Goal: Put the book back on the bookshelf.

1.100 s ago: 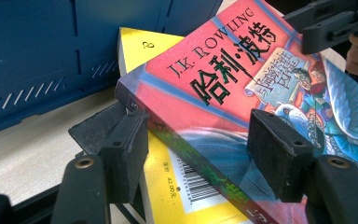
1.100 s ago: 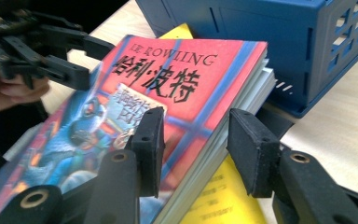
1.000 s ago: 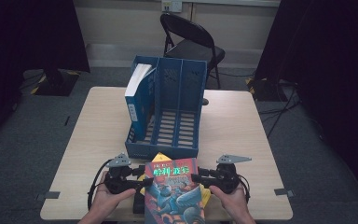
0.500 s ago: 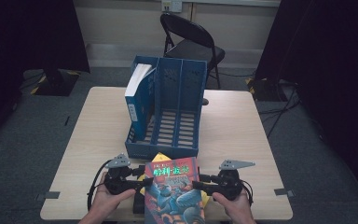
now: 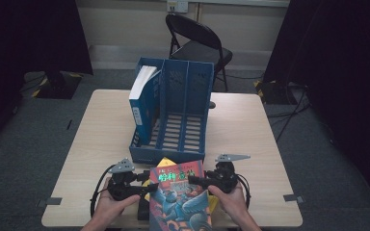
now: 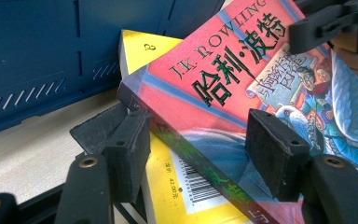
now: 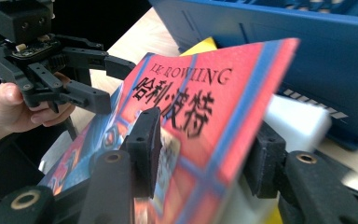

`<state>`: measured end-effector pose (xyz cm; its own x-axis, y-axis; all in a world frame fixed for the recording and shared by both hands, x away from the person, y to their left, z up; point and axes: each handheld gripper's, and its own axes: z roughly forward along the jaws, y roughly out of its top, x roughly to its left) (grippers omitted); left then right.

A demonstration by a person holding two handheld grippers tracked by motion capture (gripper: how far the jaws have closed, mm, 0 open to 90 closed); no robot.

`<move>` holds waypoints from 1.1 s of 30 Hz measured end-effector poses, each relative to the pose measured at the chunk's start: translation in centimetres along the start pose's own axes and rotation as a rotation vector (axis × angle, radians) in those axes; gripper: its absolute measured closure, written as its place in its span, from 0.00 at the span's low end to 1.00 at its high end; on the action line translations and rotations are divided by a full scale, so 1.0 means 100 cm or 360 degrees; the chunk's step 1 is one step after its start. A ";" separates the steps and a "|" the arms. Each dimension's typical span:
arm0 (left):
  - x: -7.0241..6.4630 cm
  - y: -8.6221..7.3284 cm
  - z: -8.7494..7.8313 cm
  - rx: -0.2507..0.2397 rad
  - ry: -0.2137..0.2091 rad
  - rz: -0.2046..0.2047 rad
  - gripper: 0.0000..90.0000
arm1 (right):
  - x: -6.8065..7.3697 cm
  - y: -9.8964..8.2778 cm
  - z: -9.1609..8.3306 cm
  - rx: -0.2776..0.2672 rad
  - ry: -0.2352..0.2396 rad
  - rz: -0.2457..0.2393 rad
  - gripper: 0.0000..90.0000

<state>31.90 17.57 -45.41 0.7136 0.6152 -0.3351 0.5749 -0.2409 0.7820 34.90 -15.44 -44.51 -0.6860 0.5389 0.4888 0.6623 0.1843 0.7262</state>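
A thick book with a red and blue cover (image 5: 180, 202) lies tilted near the table's front edge, on top of a yellow book (image 5: 166, 162). My left gripper (image 5: 150, 188) is shut on the red book's spine side: in the left gripper view (image 6: 200, 154) one pad sits on the cover (image 6: 223, 79) and the other under the spine. My right gripper (image 5: 192, 181) straddles the book's opposite edge. In the right gripper view (image 7: 205, 154) one pad hovers over the cover (image 7: 191, 107) and one lies behind the edge. Its jaws have just been opening, with the book between them.
A blue three-slot file rack (image 5: 173, 115) stands just behind the books, with a blue-and-white book (image 5: 142, 94) upright in its left slot. A folding chair (image 5: 197, 43) stands beyond the table (image 5: 250, 139). The person's hands hold both grippers at the front edge.
The right gripper drew a little to the right, then came back left onto the book's edge. The left gripper and the book have kept still.
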 end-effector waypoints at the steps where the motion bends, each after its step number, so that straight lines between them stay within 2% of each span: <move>1: -0.001 0.000 0.000 -0.0003 0.0015 -0.0003 0.45 | -0.001 0.003 0.003 0.0015 0.0021 0.0009 0.59; 4: -0.002 0.001 0.001 0.0002 0.0020 -0.0009 0.44 | -0.002 0.009 0.008 0.0070 0.0070 0.0022 0.60; 7: -0.002 0.000 0.002 -0.0014 0.0027 -0.0006 0.43 | -0.001 0.007 0.010 0.0093 0.0115 0.0026 0.66; 12: 0.002 -0.001 0.001 -0.0040 -0.0004 -0.0039 0.43 | 0.003 0.004 0.009 0.0112 0.0132 0.0029 0.74; 16: 0.001 -0.001 0.001 -0.0041 0.0002 -0.0028 0.43 | 0.001 0.006 0.007 0.0072 0.0194 0.0040 0.88; 21: 0.003 -0.001 0.001 -0.0035 -0.0014 -0.0055 0.38 | 0.010 0.009 0.002 0.0012 0.0223 -0.0001 0.93; 22: 0.004 -0.001 0.001 -0.0008 -0.0006 -0.0083 0.35 | 0.012 0.009 0.001 0.0002 0.0220 -0.0011 0.93; 23: 0.007 -0.001 0.002 0.0001 -0.0032 -0.0134 0.30 | 0.013 0.010 0.001 -0.0006 0.0221 -0.0010 0.93; 24: 0.009 -0.002 0.002 0.0006 -0.0070 -0.0186 0.30 | 0.014 0.010 0.000 -0.0022 0.0226 -0.0008 0.94; 25: 0.010 -0.002 0.001 0.0006 -0.0089 -0.0210 0.33 | 0.015 0.010 -0.001 -0.0030 0.0229 -0.0010 0.94; 29: 0.006 0.001 -0.001 0.0014 -0.0067 -0.0126 0.33 | 0.020 0.011 -0.001 -0.0056 0.0233 -0.0026 0.94; 33: 0.008 0.001 -0.001 0.0017 -0.0086 -0.0152 0.32 | 0.024 0.014 0.001 -0.0071 0.0250 -0.0037 0.94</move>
<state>32.49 18.05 -45.55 0.6759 0.5942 -0.4359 0.6452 -0.1912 0.7397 34.19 -13.77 -42.36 -0.7419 0.3990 0.5388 0.6342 0.1568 0.7571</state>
